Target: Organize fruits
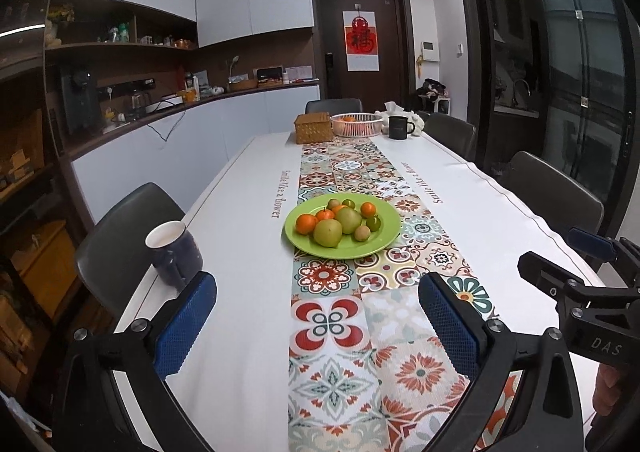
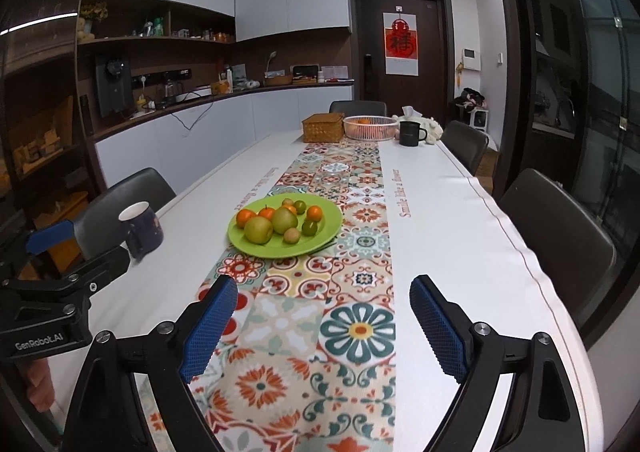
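A green plate (image 1: 386, 238) sits mid-table on the patterned runner and holds several fruits: two green pears (image 1: 328, 233), oranges (image 1: 306, 223) and small green and brown fruits. It also shows in the right wrist view (image 2: 324, 238). A white basket (image 1: 357, 125) with an orange in it stands at the far end, also in the right wrist view (image 2: 370, 129). My left gripper (image 1: 318, 316) is open and empty, well short of the plate. My right gripper (image 2: 322, 322) is open and empty, also short of the plate.
A dark blue mug (image 1: 175, 252) stands near the left table edge. A wicker box (image 1: 314, 127), a black mug (image 1: 399, 127) and a tissue bundle sit at the far end. Dark chairs (image 1: 554, 192) line both sides. A counter runs along the left wall.
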Demonstrator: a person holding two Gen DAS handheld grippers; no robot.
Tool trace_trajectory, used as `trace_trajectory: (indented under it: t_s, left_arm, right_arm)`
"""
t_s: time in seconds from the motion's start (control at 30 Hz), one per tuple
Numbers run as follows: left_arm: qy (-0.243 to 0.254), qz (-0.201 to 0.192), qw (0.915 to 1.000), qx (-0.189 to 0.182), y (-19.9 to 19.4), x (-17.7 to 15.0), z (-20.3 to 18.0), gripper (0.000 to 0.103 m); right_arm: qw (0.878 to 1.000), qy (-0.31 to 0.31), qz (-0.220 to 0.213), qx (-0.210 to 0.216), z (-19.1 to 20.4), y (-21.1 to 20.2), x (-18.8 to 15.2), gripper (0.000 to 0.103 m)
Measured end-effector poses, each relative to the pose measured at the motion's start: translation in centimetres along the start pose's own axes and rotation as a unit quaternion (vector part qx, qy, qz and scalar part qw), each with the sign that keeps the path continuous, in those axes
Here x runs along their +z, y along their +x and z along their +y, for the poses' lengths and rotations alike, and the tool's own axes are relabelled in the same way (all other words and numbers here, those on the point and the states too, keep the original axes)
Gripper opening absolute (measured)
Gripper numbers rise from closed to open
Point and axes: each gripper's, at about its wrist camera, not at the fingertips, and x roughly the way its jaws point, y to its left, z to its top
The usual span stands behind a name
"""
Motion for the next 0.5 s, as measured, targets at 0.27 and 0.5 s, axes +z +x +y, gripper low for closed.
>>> trace_trajectory:
  t_s: [0.27,0.5]
  left_arm:
    - [-0.002,-0.002,1.0000,-0.005,-1.0,-0.9,-0.2,0.103]
    - [-0.008,-0.003,0.9999,-0.011,-1.3,-1.3,-0.2,0.103]
  right_arm:
    - [1.000,0.001,-0.004,-0.005,0.1,-1.2,-1.1,0.089]
    - [1.000,0.002,-0.003,-0.004,0.2,-1.5,-1.7,0.091]
